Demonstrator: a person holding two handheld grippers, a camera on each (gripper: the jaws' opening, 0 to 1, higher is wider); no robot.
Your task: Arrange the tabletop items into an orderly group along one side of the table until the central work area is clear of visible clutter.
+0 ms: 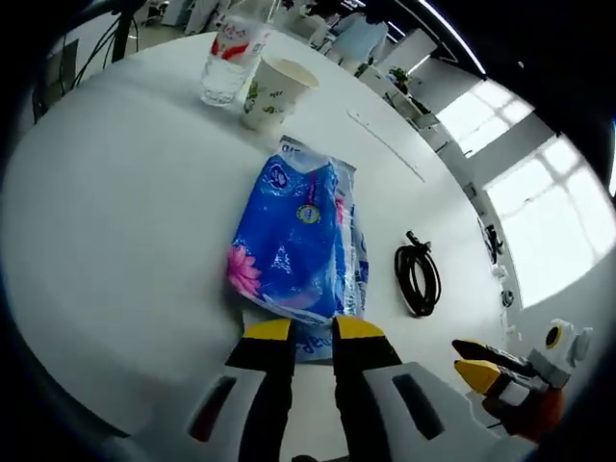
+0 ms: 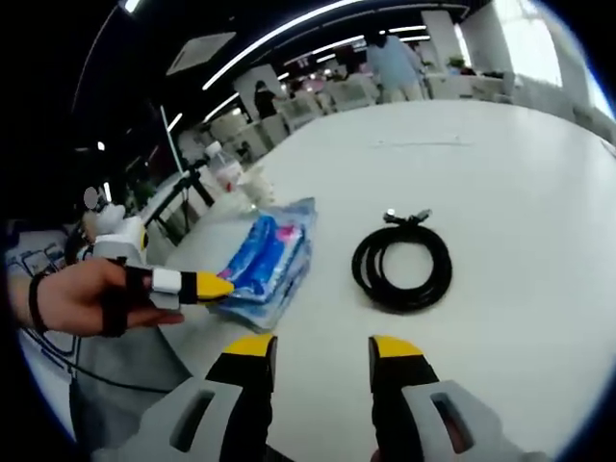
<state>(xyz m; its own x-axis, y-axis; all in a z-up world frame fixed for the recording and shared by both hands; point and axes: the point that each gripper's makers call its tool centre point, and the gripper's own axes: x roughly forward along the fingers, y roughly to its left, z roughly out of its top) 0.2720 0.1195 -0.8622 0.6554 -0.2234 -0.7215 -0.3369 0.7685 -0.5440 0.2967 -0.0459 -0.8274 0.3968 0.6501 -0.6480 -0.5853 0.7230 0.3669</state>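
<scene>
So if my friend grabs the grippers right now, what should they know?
Left gripper: fingers pinching the near edge of the blue tissue pack, which lies flat mid-table.
Right gripper: open, empty, pointing toward the coiled black cable.
Water bottle and paper cup stand together at the table's far edge.
Left to do: move the pack and the cable over beside them.

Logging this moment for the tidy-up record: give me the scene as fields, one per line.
surface: white table
left gripper: jaws nearly closed on the edge of the blue tissue pack
right gripper: open, holding nothing, near the coiled black cable
far edge: paper cup beside plastic bottle
centre: tissue pack and cable lie there
</scene>
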